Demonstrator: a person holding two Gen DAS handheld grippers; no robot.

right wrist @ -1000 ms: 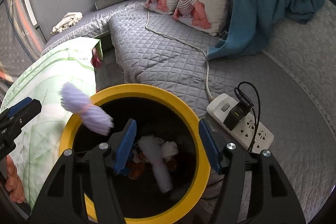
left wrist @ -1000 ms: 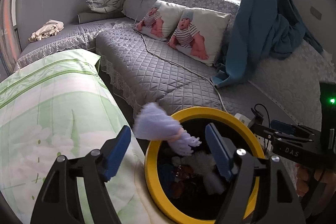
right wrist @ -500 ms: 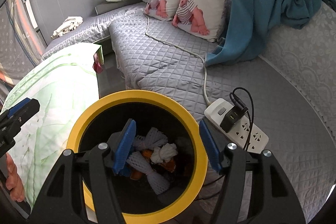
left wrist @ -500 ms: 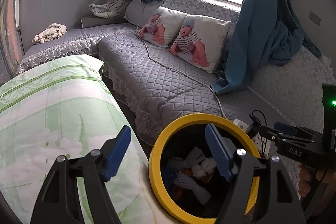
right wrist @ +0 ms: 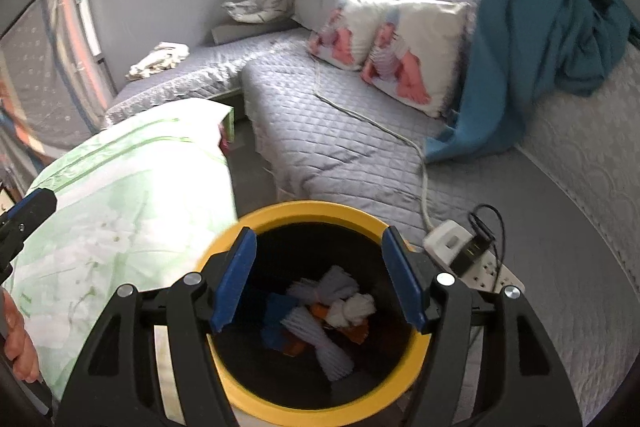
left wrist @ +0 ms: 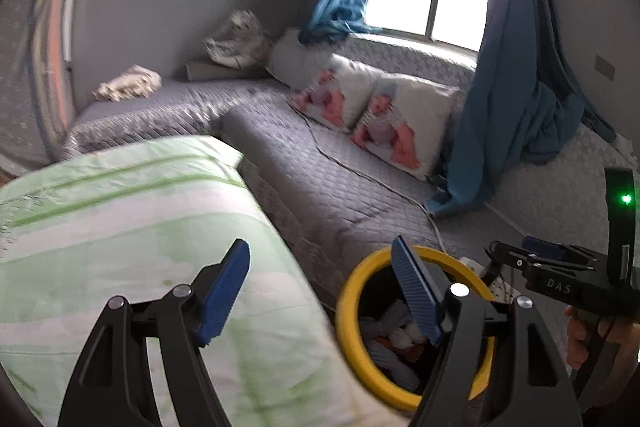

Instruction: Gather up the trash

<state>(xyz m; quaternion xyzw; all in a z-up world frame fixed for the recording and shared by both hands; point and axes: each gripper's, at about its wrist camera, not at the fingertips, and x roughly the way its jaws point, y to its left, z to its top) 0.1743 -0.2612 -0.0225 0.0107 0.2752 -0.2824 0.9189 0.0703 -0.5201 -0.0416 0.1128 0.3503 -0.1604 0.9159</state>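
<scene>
Purple wad now down in yellow-rimmed bin (right wrist: 316,213), right gripper (right wrist: 318,281) just widening, left gripper (left wrist: 320,287) spread, both empty

Right claw (right wrist: 316,277), just opening wider, empty above trash-filled bin (right wrist: 304,209).

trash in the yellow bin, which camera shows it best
The right wrist view: it looks nearly straight down into the yellow bin, so the white foam nets and orange scraps lie clear. The left wrist view is blurred, and its own finger covers part of the pile.

Baby-print pillows (right wrist: 416,55), blue curtain (right wrist: 532,39), power strip (right wrist: 472,259)
</scene>
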